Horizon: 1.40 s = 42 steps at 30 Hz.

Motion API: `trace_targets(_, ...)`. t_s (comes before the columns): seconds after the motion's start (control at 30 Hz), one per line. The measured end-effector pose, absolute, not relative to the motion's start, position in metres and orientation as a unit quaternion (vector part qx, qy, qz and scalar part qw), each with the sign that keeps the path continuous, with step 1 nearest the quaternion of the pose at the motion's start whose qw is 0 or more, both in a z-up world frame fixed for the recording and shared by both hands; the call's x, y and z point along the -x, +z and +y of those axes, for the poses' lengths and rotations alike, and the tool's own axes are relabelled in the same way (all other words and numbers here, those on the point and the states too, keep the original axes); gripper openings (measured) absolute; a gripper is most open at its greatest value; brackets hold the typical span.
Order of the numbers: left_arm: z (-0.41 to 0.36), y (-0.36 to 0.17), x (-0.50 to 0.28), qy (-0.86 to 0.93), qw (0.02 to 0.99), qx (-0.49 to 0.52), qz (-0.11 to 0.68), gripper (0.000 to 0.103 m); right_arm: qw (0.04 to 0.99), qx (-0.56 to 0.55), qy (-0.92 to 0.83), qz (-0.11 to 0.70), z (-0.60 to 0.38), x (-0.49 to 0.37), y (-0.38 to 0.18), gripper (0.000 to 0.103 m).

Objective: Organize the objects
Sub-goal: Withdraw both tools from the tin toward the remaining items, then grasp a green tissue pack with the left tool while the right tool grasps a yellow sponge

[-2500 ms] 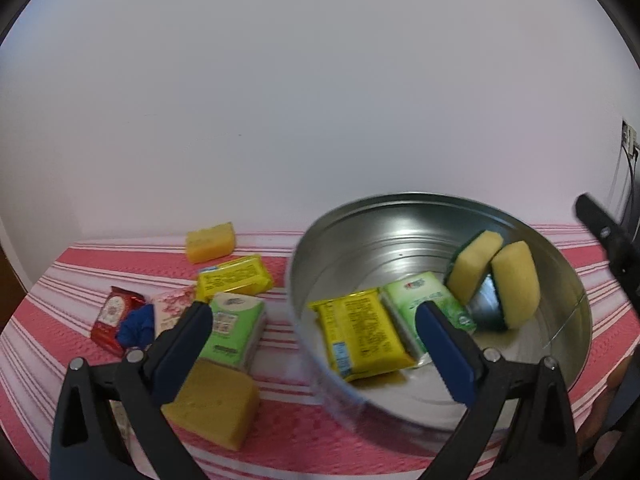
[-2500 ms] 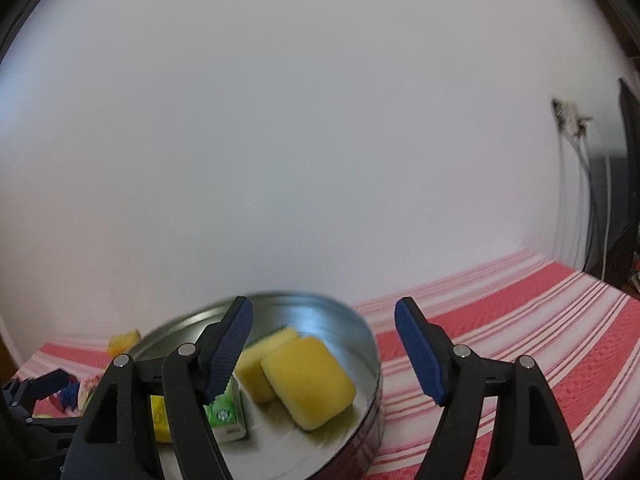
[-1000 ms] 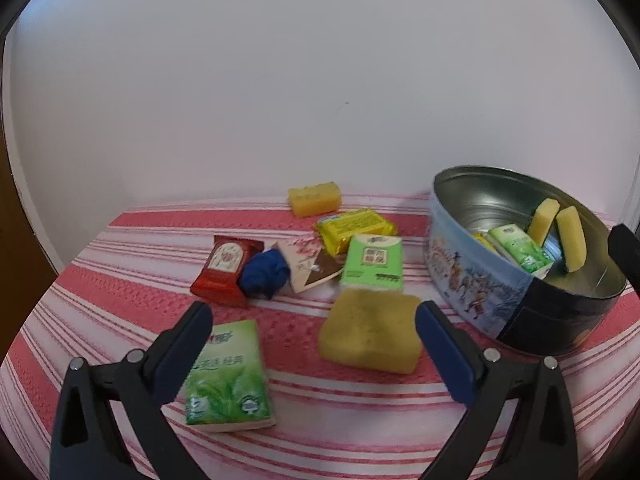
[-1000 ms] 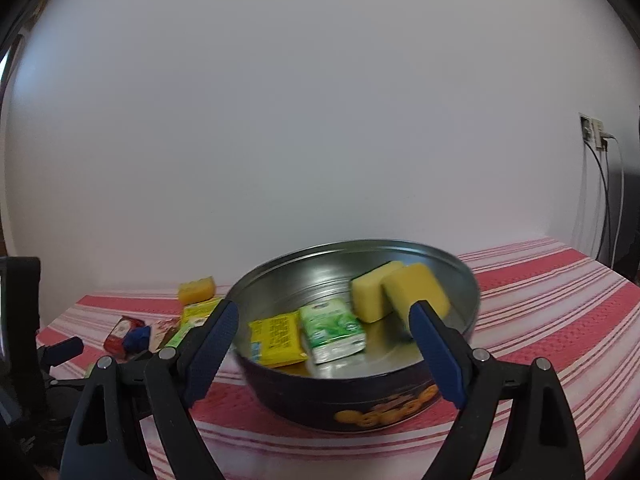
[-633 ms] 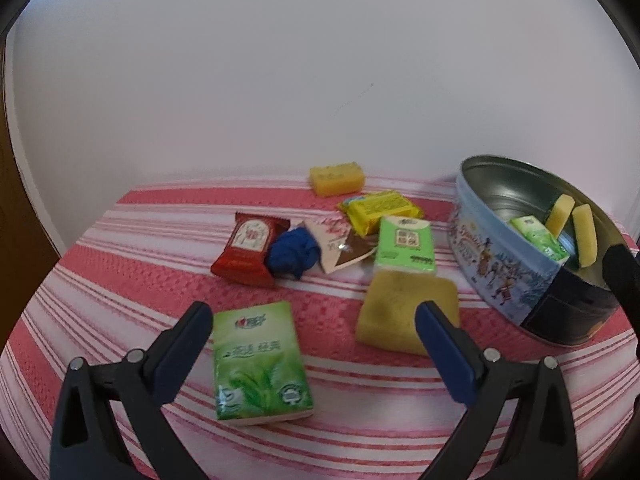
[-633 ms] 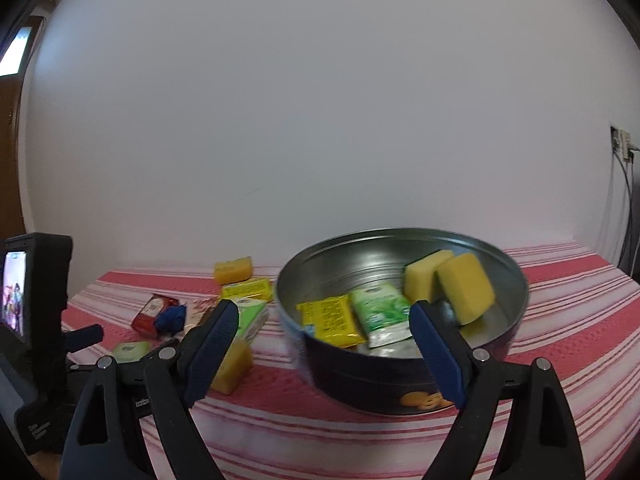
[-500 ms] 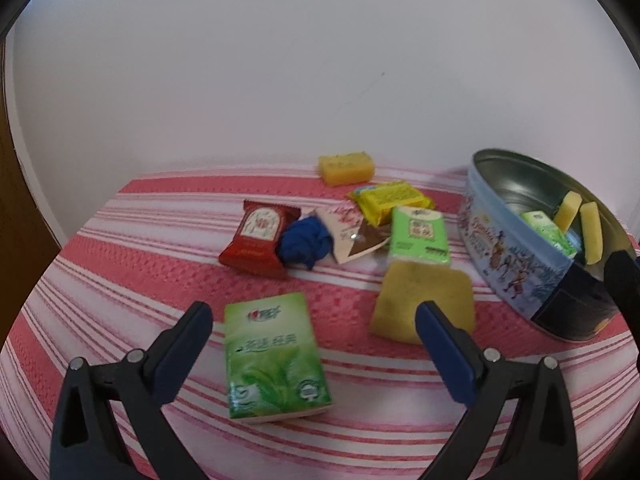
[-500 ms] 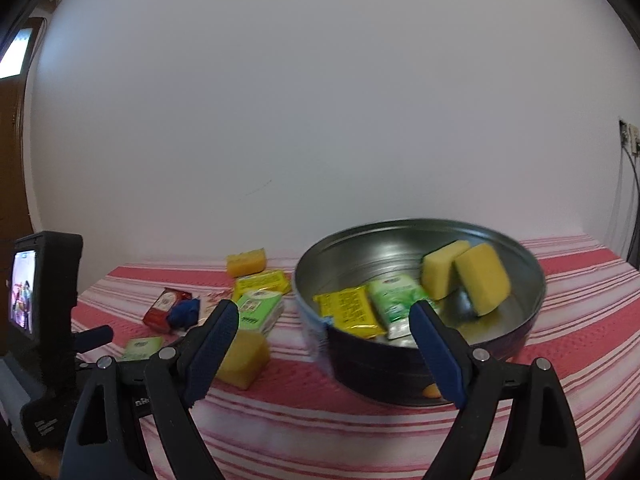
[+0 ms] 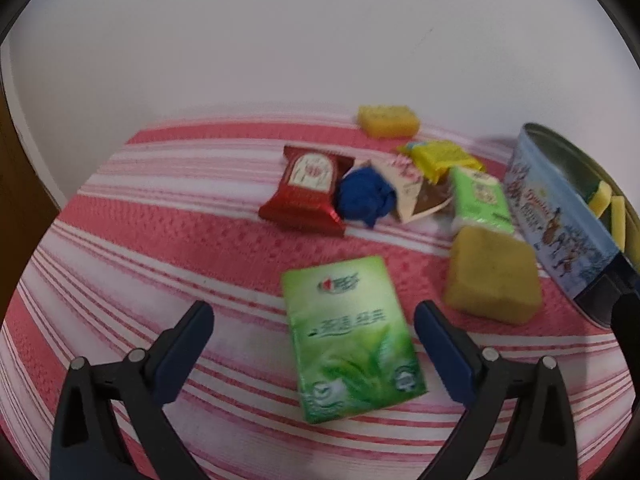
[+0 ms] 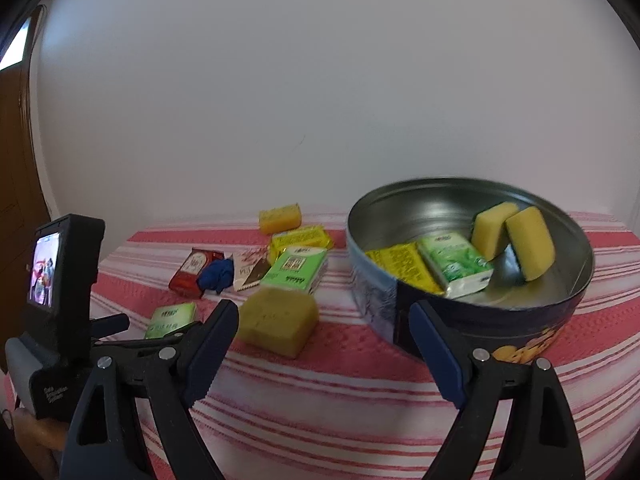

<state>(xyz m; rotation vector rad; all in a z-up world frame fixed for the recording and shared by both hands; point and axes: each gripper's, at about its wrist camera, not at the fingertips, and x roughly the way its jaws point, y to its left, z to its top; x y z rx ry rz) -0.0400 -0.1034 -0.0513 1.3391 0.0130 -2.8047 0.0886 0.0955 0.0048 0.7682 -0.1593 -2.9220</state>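
The left gripper [image 9: 314,330] hangs above the red-and-white striped tablecloth [image 9: 168,240] with its jaws wide apart and nothing between the pads. The green tea-leaf tissue pack [image 9: 352,338] lies flat on the cloth in the gap between them, nearer the right-hand pad, and neither pad touches it. Taking this pack as the landmark, a large yellow sponge [image 9: 492,274] sits just beyond it to the right, with a second green tissue pack [image 9: 480,200] touching that sponge's far edge. Farther back from the landmark pack lies a cluster: a red snack packet [image 9: 306,190], a crumpled blue wrapper [image 9: 366,198] against it, a white-and-brown sachet [image 9: 416,192], and a yellow packet [image 9: 440,158], with a small yellow sponge [image 9: 388,120] behind them near the wall. To the far right of the pack stands the round metal tin [image 9: 560,224]. The right gripper [image 10: 322,344] also has its jaws wide apart and empty, pointing at the stretch of cloth between the large sponge and the tin [image 10: 460,320]. In its view the tin holds a yellow packet, a green tissue pack [image 10: 456,264] and two yellow sponges [image 10: 512,236] leaning on the far wall.
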Motion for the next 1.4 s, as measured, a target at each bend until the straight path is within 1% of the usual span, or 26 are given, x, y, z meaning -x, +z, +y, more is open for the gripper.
trace_targets(0.1,-0.109,-0.057,0.044,-0.893,0.018,-0.449,0.011,0.097,0.075,-0.277,-0.956,-0.065,0.092,-0.08,-0.001,0.089)
trace_targets(0.17,-0.113,-0.059,0.045,-0.89,0.016,-0.456,0.017,0.093,0.081,-0.293,-0.95,-0.073,0.09,-0.074,-0.005,0.089)
trace_targets(0.23,-0.117,-0.057,0.045,-0.892,0.014,-0.451,0.015,0.083,0.087,-0.307,-0.944,-0.083,0.089,-0.067,-0.008,0.089)
trace_targets(0.27,-0.119,-0.057,0.045,-0.893,0.013,-0.45,0.015,0.081,0.092,-0.314,-0.941,-0.088,0.088,-0.063,-0.01,0.089)
trace_targets(0.3,-0.12,-0.056,0.044,-0.894,0.013,-0.448,0.015,0.075,0.095,-0.324,-0.937,-0.091,0.085,-0.058,-0.013,0.089)
trace_targets(0.33,-0.121,-0.055,0.044,-0.896,0.012,-0.444,0.013,0.066,0.098,-0.33,-0.934,-0.093,0.084,-0.056,-0.015,0.089)
trace_targets(0.4,-0.123,-0.053,0.043,-0.898,0.01,-0.44,0.013,0.053,0.101,-0.343,-0.929,-0.099,0.079,-0.048,-0.018,0.089)
trace_targets(0.63,-0.143,-0.047,0.043,-0.902,0.038,-0.428,0.047,0.053,0.095,-0.361,-0.923,-0.098,0.064,-0.028,-0.023,0.089)
trace_targets(0.77,-0.151,-0.04,0.039,-0.912,0.073,-0.401,0.036,0.053,0.068,-0.381,-0.919,-0.074,0.05,-0.012,-0.027,0.089)
trace_targets(1.0,-0.159,-0.04,0.04,-0.909,0.083,-0.404,0.053,0.053,0.029,-0.425,-0.904,-0.035,0.03,0.011,-0.038,0.089)
trace_targets(1.03,-0.16,-0.04,0.04,-0.909,0.082,-0.406,0.055,0.053,0.028,-0.428,-0.903,-0.033,0.029,0.012,-0.039,0.088)
trace_targets(1.1,-0.16,-0.041,0.041,-0.908,0.081,-0.406,0.056,0.053,0.023,-0.429,-0.902,-0.028,0.03,0.01,-0.039,0.077)
trace_targets(1.2,-0.16,-0.042,0.042,-0.908,0.081,-0.408,0.057,0.053,0.03,-0.428,-0.903,-0.019,0.031,0.007,-0.038,0.072)
trace_targets(1.4,-0.16,-0.044,0.042,-0.908,0.072,-0.408,0.069,0.053,0.067,-0.416,-0.905,-0.053,0.045,-0.009,-0.034,0.07)
